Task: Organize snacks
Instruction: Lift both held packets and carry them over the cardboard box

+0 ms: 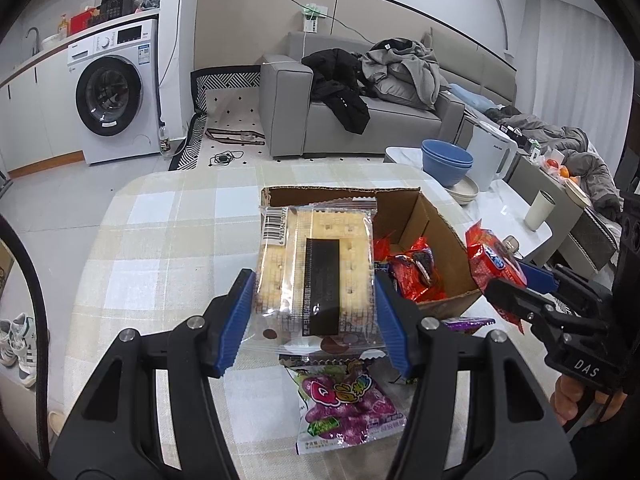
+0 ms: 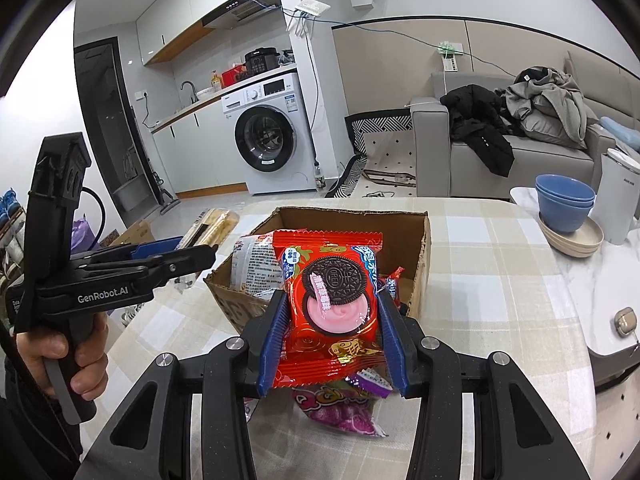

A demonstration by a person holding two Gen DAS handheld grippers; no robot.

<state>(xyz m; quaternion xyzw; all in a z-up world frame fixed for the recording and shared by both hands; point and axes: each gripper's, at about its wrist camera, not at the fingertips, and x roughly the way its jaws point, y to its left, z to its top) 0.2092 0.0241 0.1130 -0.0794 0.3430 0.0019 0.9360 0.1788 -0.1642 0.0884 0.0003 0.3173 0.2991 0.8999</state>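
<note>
Left gripper: The left gripper [image 1: 316, 296], at lower centre of its own view, is clamped on a clear-wrapped cracker pack [image 1: 316, 264], one blue pad pressing each long side; the pack sits upright between the jaws, barcode at its upper left.

Cracker pack's place: Held above the plaid tablecloth [image 1: 160, 248], in front of the cardboard box [image 1: 448, 240] at centre frame. Whether it is over the opening or short of the near wall cannot be told.

Grape candy bag: A purple grape candy bag [image 1: 344, 404] lies flat on the cloth at lower centre, beneath the raised pack, not yet boxed.

Box contents: Red cookie packets [image 1: 416, 268] already lie inside, right of centre.

Right gripper: In the right wrist view the right gripper [image 2: 332, 316], at lower centre, is closed on a red Oreo packet [image 2: 332, 296], gripped at its lower half, printed face toward the camera, held before the box's open top.

Hands: A hand [image 2: 60, 356] grips the left tool's handle at the lower left of the right wrist view.

Doing it well: Both packs probably go into the box. The crackers look brittle, so the grip should stay light and the pack be lowered well past the rim before letting go. Placing one at a time, crackers to the emptier left side, would keep the two tools from crowding.

Risk: Crinkly foil may slip; the thin box wall may shift if bumped.
</note>
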